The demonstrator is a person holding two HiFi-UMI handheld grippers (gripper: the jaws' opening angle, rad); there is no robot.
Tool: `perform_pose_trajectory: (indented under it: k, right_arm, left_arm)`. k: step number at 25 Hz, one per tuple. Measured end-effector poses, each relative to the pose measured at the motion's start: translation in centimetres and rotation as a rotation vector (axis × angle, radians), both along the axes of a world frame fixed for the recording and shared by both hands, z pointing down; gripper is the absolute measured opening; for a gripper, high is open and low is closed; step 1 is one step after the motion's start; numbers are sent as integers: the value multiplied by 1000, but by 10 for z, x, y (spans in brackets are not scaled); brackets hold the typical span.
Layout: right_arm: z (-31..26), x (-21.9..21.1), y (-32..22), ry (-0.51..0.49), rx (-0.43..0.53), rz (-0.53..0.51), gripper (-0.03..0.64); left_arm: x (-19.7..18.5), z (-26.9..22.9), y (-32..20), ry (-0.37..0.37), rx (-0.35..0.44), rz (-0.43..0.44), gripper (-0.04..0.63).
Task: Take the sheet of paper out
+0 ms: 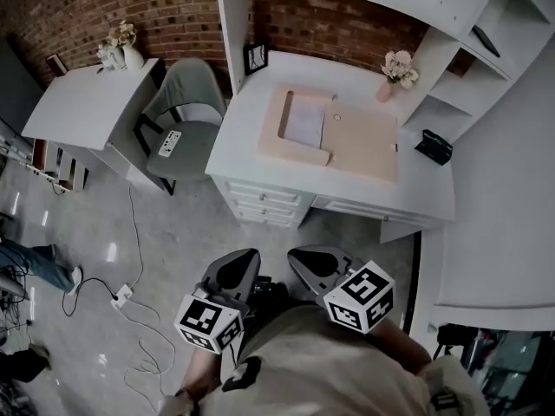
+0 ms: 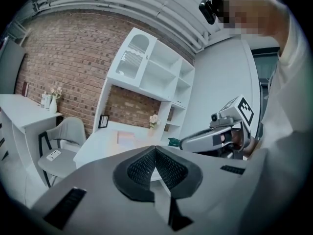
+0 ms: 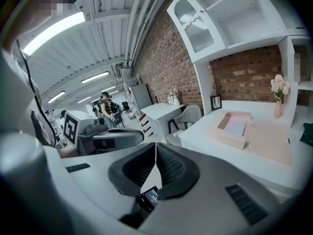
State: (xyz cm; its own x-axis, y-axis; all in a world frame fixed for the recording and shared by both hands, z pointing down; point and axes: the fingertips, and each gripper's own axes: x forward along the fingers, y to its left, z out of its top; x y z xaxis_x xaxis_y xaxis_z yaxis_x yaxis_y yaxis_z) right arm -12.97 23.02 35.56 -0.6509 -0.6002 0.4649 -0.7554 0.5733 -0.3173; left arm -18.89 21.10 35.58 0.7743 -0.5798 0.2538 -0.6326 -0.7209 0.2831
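Left gripper [image 2: 155, 151] and right gripper [image 3: 155, 148]: both held close to the person's body, side by side, over the floor. Jaws of each fully together, pads meeting, nothing between them. Judged: carried closed and empty because the table [image 1: 416, 193] is well apart, on the far side.

Sheet of paper [image 1: 305, 121]: lies flat inside a shallow pinkish tray [image 1: 297, 152], at the left end of a pink mat [image 1: 368, 146] on the table. Tray is open-topped, so the sheet is exposed from above. Neither gripper touches it; removal not yet begun.
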Motion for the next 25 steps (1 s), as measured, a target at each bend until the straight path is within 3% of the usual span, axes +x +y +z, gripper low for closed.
perform_pose_trajectory:
  k: [14,25]
  right_arm:
    - [7,16,-12,-24,-25,1,29]
    - [11,58,-28,-57,-29,-11,29]
  left_arm:
    - [29,7,-4,-27,-32,41,15]
    - [91,9,-20,-46,-50,95,15]
